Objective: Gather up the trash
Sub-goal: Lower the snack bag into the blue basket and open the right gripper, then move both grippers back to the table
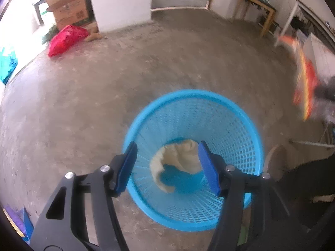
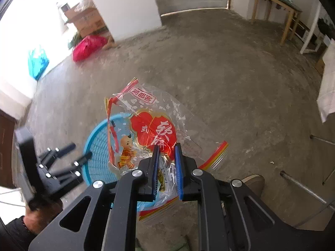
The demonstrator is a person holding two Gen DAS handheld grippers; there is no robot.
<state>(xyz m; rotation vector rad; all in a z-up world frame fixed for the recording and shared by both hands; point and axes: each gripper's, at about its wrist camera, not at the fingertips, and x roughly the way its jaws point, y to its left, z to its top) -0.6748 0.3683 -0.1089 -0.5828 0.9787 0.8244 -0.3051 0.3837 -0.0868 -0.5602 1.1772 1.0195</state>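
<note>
The right gripper (image 2: 166, 146) is pinching a clear crinkled plastic snack wrapper (image 2: 152, 129) between its blue-padded fingers (image 2: 155, 167), which are standing narrow with the film caught at the tips. The wrapper is printed with a red cloud-shaped label, white characters, a cartoon child in orange and striped red-yellow edges, and it is hanging over the near rim of a round sky-blue plastic mesh basket (image 2: 94, 144) that is sitting on the bare grey concrete floor (image 2: 230, 83). The left gripper (image 1: 167, 148) is holding its blue pads (image 1: 129, 163) wide apart above the basket's mouth with nothing pressed between them. Only the left wrist view is looking down inside the basket, where a crumpled pale cream piece of paper (image 1: 178, 159) is lying on the bottom; there the wrapper is showing only as a blurred red-orange streak at the right edge. Only the right wrist view is showing the wrapper's print, the left gripper from outside, and a brown shoe (image 2: 254, 183) on the floor
</note>
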